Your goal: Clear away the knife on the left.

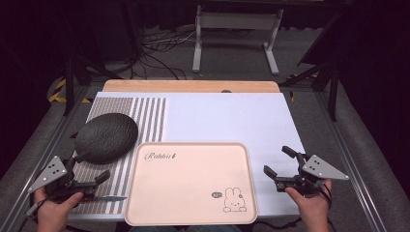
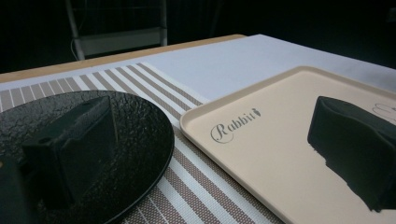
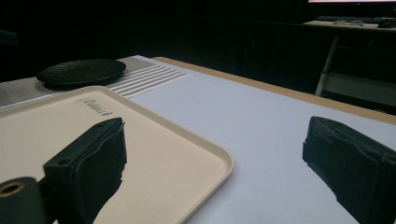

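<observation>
A beige tray printed with "Rabbit" and a small rabbit drawing lies empty at the front middle of the table. To its left, a black textured plate rests on a striped placemat. My left gripper is at the front left, open and holding nothing. In the left gripper view, one jaw of the left gripper stands over the plate and the other over the tray. My right gripper is open and empty just right of the tray. The right gripper straddles the tray's corner.
A dark knife-like utensil lies on the placemat beside my left gripper. A white cover spreads over the wooden table. Beyond the far edge stand a white metal frame, loose cables and dark stands on the floor.
</observation>
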